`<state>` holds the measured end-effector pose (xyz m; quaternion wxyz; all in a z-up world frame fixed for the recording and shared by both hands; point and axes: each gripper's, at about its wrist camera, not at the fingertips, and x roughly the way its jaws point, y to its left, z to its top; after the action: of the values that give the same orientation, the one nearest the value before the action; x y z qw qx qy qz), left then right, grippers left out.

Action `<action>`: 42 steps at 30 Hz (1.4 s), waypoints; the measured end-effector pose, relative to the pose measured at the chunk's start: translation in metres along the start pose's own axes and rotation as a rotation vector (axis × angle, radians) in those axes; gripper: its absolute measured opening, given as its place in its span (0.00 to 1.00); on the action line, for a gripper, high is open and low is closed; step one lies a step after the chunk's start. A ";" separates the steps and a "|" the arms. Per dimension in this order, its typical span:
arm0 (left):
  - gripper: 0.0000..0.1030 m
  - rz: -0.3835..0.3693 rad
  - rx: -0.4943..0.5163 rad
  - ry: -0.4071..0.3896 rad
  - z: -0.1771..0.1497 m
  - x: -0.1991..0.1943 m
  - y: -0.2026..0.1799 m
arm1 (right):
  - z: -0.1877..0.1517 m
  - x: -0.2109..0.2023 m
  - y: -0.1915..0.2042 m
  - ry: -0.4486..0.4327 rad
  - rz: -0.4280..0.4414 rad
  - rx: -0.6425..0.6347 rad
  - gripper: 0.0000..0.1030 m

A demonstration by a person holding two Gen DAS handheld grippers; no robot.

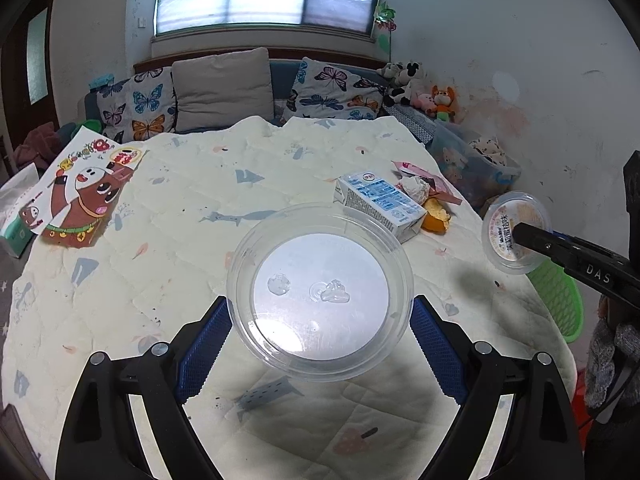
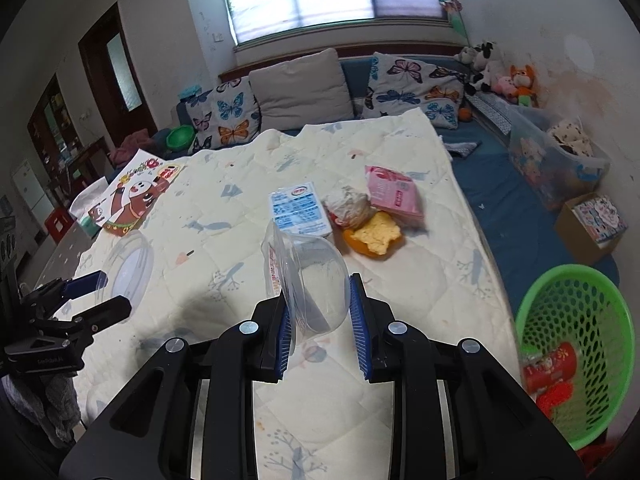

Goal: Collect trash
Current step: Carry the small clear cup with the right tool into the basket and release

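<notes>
My left gripper [image 1: 320, 304] is shut on a wide clear plastic bowl [image 1: 320, 240], its blue pads pressing on both sides of the bowl, which hangs above the quilted table cover [image 1: 200, 184]. The right gripper [image 2: 318, 292] is shut on a clear pudding cup [image 2: 312, 276] with a peeled printed lid. That cup [image 1: 514, 224] also shows at the right of the left wrist view. Further back on the cover lie a milk carton [image 2: 300, 210], a crumpled tissue [image 2: 348, 206], orange peel [image 2: 372, 238] and a pink packet [image 2: 394, 194].
A green mesh basket [image 2: 576, 344] with red wrappers inside stands on the floor right of the table. A cartoon picture book [image 2: 136, 196] and a tissue box [image 1: 16, 216] lie at the far left. A sofa with cushions [image 2: 296, 88] runs behind.
</notes>
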<state>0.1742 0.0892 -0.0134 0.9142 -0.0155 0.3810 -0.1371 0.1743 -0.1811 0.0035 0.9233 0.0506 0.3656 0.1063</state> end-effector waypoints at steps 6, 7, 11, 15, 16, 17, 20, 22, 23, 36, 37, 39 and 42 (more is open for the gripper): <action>0.84 0.034 -0.020 -0.031 -0.005 -0.021 -0.014 | -0.017 -0.022 -0.032 -0.005 -0.004 0.026 0.26; 0.84 0.036 -0.023 -0.030 -0.006 -0.022 -0.016 | -0.022 -0.027 -0.040 -0.004 -0.009 0.025 0.26; 0.84 0.058 -0.040 -0.034 -0.018 -0.032 -0.036 | -0.039 -0.042 -0.067 0.012 -0.026 0.018 0.26; 0.84 0.062 -0.060 -0.042 -0.026 -0.045 -0.056 | -0.052 -0.059 -0.093 0.005 -0.040 0.030 0.27; 0.84 0.056 -0.065 -0.042 -0.027 -0.048 -0.062 | -0.056 -0.064 -0.101 0.003 -0.048 0.032 0.27; 0.84 0.057 -0.064 -0.045 -0.028 -0.050 -0.068 | -0.058 -0.067 -0.106 0.003 -0.056 0.031 0.27; 0.84 0.048 -0.051 -0.053 -0.027 -0.056 -0.084 | -0.065 -0.075 -0.123 0.001 -0.089 0.034 0.27; 0.84 0.040 -0.035 -0.058 -0.025 -0.057 -0.093 | -0.067 -0.078 -0.134 -0.003 -0.126 0.042 0.27; 0.84 0.032 -0.021 -0.060 -0.024 -0.057 -0.099 | -0.069 -0.080 -0.140 -0.005 -0.134 0.056 0.27; 0.84 -0.070 0.054 -0.049 -0.002 -0.038 -0.142 | -0.078 -0.073 -0.211 0.050 -0.309 0.179 0.29; 0.84 -0.076 0.055 -0.045 -0.002 -0.036 -0.146 | -0.078 -0.072 -0.213 0.052 -0.313 0.184 0.31; 0.84 -0.091 0.057 -0.039 0.002 -0.029 -0.153 | -0.080 -0.072 -0.220 0.057 -0.318 0.200 0.38; 0.84 -0.122 0.068 -0.024 0.007 -0.019 -0.168 | -0.082 -0.074 -0.224 0.055 -0.322 0.203 0.41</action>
<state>0.1262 -0.0683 0.0270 0.9086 -0.0093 0.3637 -0.2050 0.1010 -0.4152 -0.0457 0.9082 0.0816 0.4029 -0.0788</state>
